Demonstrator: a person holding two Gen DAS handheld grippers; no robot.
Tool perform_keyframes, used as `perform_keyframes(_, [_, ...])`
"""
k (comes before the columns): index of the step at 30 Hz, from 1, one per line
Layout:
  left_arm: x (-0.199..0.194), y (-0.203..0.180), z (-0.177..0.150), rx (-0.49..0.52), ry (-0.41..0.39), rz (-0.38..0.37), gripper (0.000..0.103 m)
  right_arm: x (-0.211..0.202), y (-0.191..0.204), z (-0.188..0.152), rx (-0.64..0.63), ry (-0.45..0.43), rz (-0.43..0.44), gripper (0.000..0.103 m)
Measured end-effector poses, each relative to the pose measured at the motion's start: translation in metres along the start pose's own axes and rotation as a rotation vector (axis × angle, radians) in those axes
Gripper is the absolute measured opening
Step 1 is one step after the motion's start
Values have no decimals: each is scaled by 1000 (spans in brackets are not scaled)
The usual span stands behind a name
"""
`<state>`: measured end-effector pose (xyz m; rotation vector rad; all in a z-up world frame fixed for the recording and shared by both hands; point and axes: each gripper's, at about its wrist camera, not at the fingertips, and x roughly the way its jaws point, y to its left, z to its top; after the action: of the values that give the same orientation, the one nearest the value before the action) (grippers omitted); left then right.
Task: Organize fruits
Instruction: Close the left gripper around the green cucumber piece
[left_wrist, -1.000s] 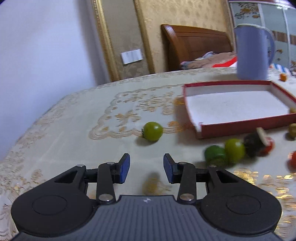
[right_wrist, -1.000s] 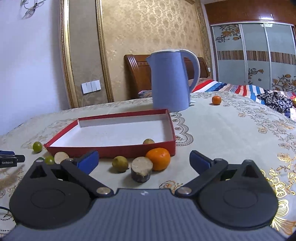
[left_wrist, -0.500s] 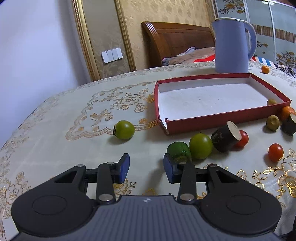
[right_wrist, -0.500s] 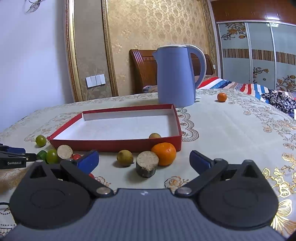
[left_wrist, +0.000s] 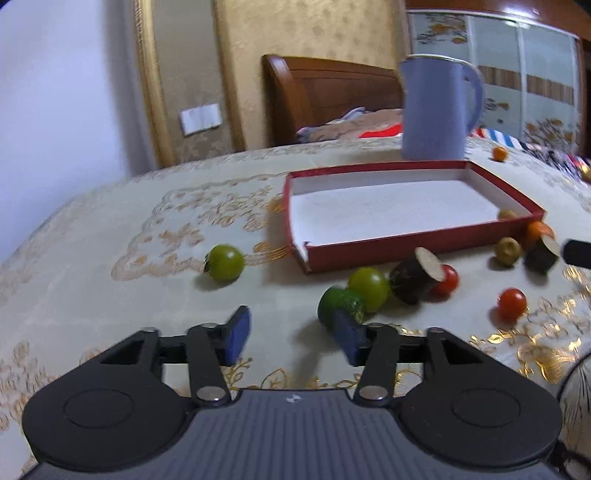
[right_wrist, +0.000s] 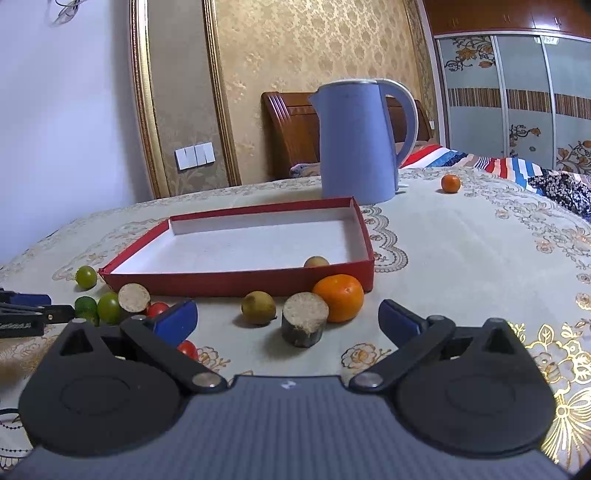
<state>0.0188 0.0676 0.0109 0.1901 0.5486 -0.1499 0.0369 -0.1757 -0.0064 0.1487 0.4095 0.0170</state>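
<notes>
A red box (left_wrist: 388, 245) (right_wrist: 236, 282) with a white floor holds one small yellowish fruit (right_wrist: 316, 261). In front of it lie a dark green lime (left_wrist: 338, 303), green tomatoes (left_wrist: 369, 283) (left_wrist: 224, 262), red tomatoes (left_wrist: 511, 301), a cut dark stub (left_wrist: 415, 275), a yellow-green fruit (right_wrist: 258, 308), a cut stub (right_wrist: 304, 323) and an orange (right_wrist: 339, 297). My left gripper (left_wrist: 291, 336) is open and empty, its right finger just in front of the lime. My right gripper (right_wrist: 286, 319) is wide open and empty, just short of the stub and the yellow-green fruit.
A blue kettle (right_wrist: 360, 142) stands behind the box. A small orange (right_wrist: 450, 183) lies far right on the embroidered tablecloth (right_wrist: 480, 251). A bed headboard (left_wrist: 325, 99) and wall stand behind the table. My left gripper shows at the left edge of the right wrist view (right_wrist: 26, 314).
My left gripper has swung right from the lone green tomato toward the lime and fruit cluster, then eased back left, with its jaws a little wider. My right gripper has crept forward toward the stub.
</notes>
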Motion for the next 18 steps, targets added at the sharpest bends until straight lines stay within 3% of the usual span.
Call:
perform_keyframes(2, [-4, -6, -1, 18, -44, 18, 82, 0, -1, -1, 7, 6, 1, 103])
perform_keyframes(10, [8, -23, 2, 74, -38, 6, 82, 3, 1, -3, 4, 10, 1, 103])
perform_keyframes(18, [14, -13, -10, 35, 16, -34, 82, 8, -1, -4, 14, 30, 6, 103])
